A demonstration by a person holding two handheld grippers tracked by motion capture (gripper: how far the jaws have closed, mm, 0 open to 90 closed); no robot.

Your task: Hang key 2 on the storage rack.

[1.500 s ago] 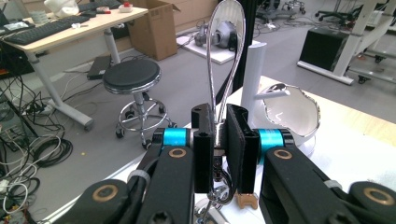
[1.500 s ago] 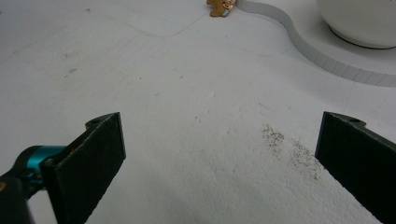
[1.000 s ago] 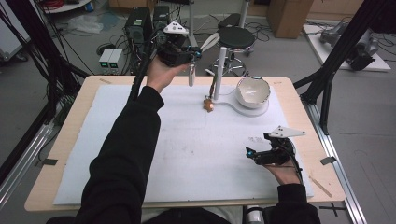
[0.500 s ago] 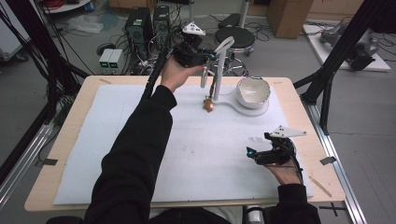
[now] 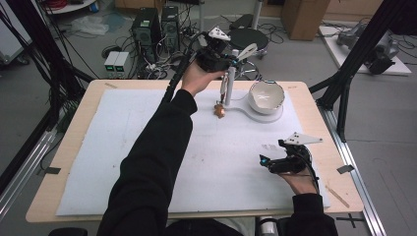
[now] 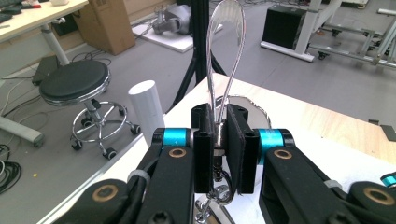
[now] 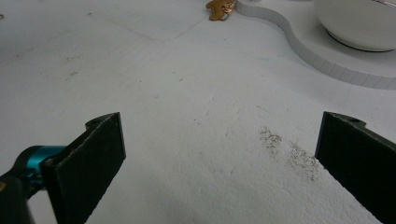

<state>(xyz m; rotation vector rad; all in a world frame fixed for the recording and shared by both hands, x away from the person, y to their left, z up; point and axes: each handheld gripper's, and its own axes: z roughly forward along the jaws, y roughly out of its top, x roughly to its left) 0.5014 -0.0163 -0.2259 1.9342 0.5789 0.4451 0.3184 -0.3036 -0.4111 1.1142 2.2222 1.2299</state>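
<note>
High view: the left hand-held gripper (image 5: 235,60) is raised over the far edge of the desk (image 5: 74,147), its jaws clamped on a shiny silver metal carabiner-style loop (image 5: 246,50) that points up and to the right, away from the hand. From the loop a short chain hangs straight down beside a white upright plastic post (image 5: 229,84), and a small copper-coloured charm (image 5: 220,110) at its lower end rests on or just above the white foam mat (image 5: 123,147); which of the two cannot be told. The post stands just right of the gripper, on a curved white foam base (image 5: 246,109) that also carries a white ceramic bowl (image 5: 267,95). The left hand is by far the nearer to the post.

Left gripper view: the jaws are shut tight on the loop's narrow waist (image 6: 218,133), with the long axis of the loop (image 6: 225,51) standing upright in line with the jaws. The post's rounded top (image 6: 145,105) lies to the left and a little beyond them, so the next move likely turns on bringing the loop sideways over it.

Right gripper view: the right hand-held gripper (image 7: 219,158) stands wide open and empty, low over the mat (image 7: 187,116), well apart from the charm (image 7: 220,8) and the foam base (image 7: 299,44) at the far end.
</note>
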